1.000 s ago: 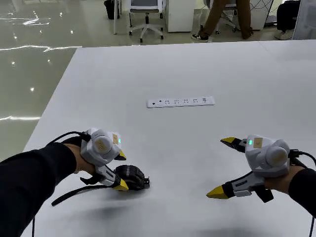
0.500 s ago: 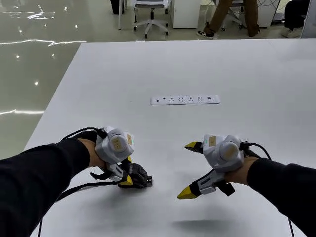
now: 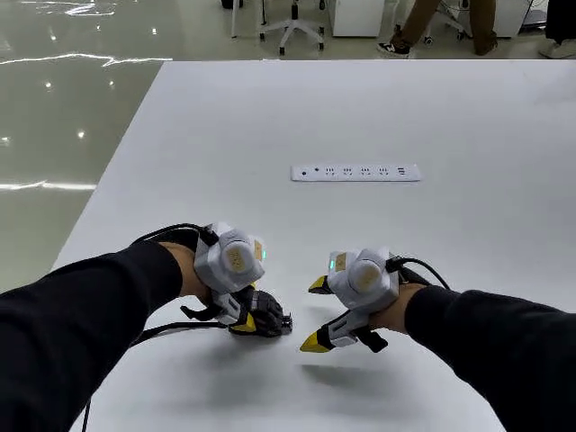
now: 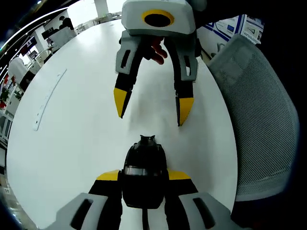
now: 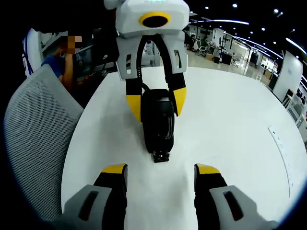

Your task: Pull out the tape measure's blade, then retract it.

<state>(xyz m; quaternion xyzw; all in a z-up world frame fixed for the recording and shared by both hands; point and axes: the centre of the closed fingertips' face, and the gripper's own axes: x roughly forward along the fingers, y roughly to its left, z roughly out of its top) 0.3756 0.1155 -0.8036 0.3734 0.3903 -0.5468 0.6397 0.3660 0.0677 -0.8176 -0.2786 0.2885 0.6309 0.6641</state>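
Note:
A black tape measure [image 3: 268,319] rests on the white table [image 3: 378,108] near its front edge. My left gripper [image 3: 249,311] is shut on the case from both sides. In the left gripper view the tape measure [image 4: 144,178] sits between the yellow-tipped jaws, with its blade tab pointing ahead. My right gripper [image 3: 315,314] stands open just right of the tape measure, facing it, with nothing between its fingers. The right gripper view looks along its open jaws at the tape measure [image 5: 157,122] and the left gripper [image 5: 156,104] clamped around it; the blade tab [image 5: 161,156] lies a short way ahead.
A white power strip [image 3: 355,172] lies across the middle of the table. The table's left edge drops to a glossy floor [image 3: 54,117]. A grey mesh chair [image 4: 259,120] stands behind the front edge. An office chair and a person's legs show at the far end.
My right gripper has moved left across the table, from well apart to just beside the tape measure, still open. The left gripper stays shut on the tape measure.

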